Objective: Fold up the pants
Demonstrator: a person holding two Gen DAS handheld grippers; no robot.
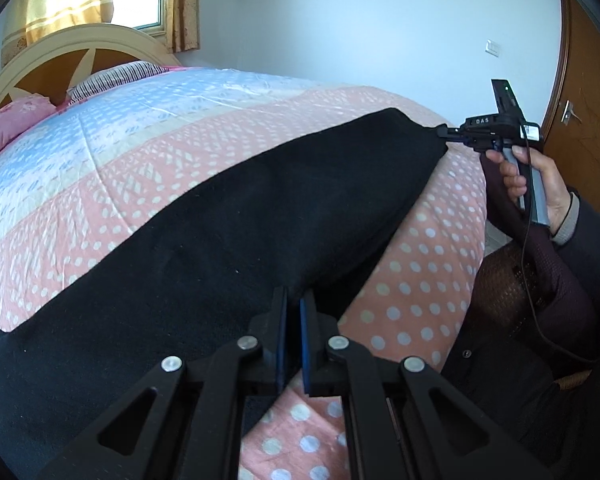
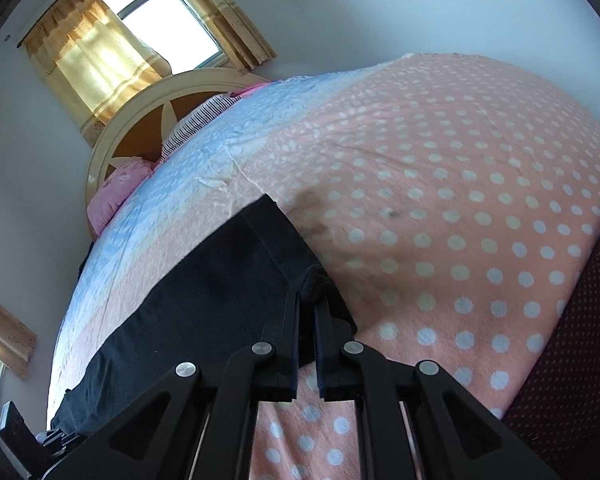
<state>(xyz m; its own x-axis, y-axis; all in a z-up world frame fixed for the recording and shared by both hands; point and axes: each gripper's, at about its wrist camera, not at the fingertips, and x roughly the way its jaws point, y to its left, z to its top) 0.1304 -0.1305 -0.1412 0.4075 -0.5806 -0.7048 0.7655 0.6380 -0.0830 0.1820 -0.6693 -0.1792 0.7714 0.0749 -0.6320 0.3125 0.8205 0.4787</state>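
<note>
Pinching the near edge of the black pants [image 1: 220, 240], the left gripper [image 1: 293, 320] has its two fingers drawn almost together, with dark cloth caught between the tips. The right gripper [image 2: 308, 312] is narrowed the same way on a bunched corner at the other end of the pants, and from the left camera it appears at the far tip of the cloth, held in the person's right hand [image 1: 536, 184]. Between the two grips the pants lie stretched in one long, flat band across the pink dotted quilt [image 2: 460, 200], near the bed's edge. They look already laid leg on leg, though that is a judgement from the narrow shape. Folding the length over, end to end, appears still to be done. Beyond lie pillows [image 1: 16, 120], a headboard [image 1: 60, 48] and a curtained window [image 2: 140, 24].
</note>
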